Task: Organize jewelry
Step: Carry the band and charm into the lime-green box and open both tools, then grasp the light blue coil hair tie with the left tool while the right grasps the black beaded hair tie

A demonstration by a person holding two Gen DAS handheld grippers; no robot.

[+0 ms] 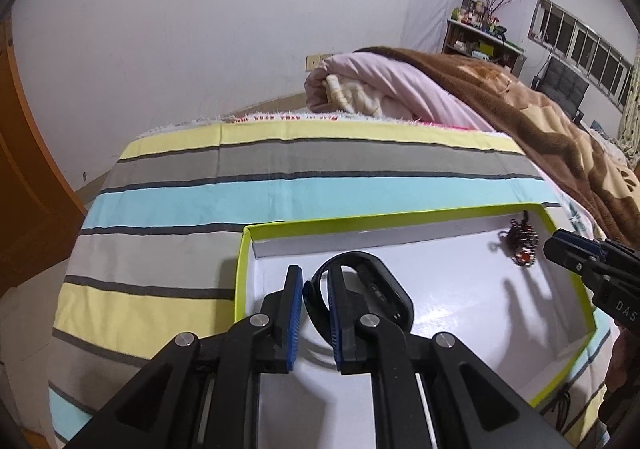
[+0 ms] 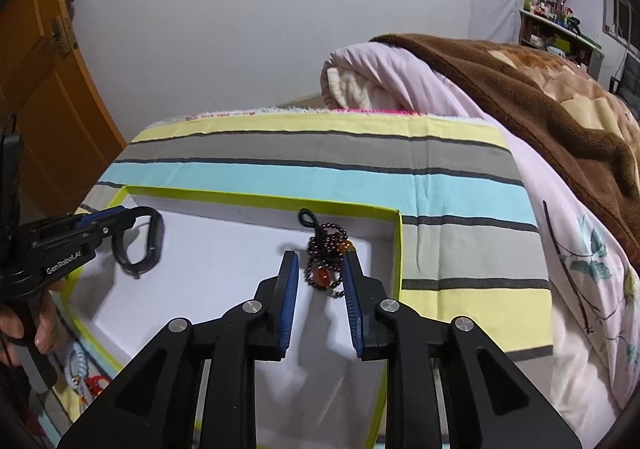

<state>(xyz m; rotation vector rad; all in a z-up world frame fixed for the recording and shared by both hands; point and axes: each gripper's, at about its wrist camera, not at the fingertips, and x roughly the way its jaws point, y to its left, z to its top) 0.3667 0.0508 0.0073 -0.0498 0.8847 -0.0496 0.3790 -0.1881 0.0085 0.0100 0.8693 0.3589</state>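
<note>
Both tools worked inside a shallow white tray with a lime-green rim [image 1: 239, 269], which lay on a bed with a striped sheet [image 1: 180, 177].

Left tool [image 1: 316, 281] was spread a little. A black wristband [image 1: 384, 289] lay in the tray at the tool's 12 to 1 o'clock, and its strap loop ran around the right finger, with the strap's near edge in the gap between the pads. No clear pinch; whether the pads pressed it could not be told. In the right wrist view the same wristband [image 2: 140, 245] sat at the tray's 9 o'clock side, with the left tool [image 2: 108, 223] at its loop.

Right tool [image 2: 320, 269] was spread, straddling a dark red beaded bracelet [image 2: 326, 265] bunched at the tray's far right corner, its black cord loop pointing to 12 o'clock. The beads lay between the pads, just beside the right one; contact unclear. From the left wrist view the bracelet [image 1: 520, 245] showed at 2 o'clock, with the right tool [image 1: 576, 253] just beside it.

A pink quilt [image 2: 400, 77] and a brown blanket [image 2: 540, 101] were piled at 1 to 3 o'clock. More trinkets [image 2: 86, 377] lay on the sheet outside the tray at 8 o'clock, too blurred to name.
</note>
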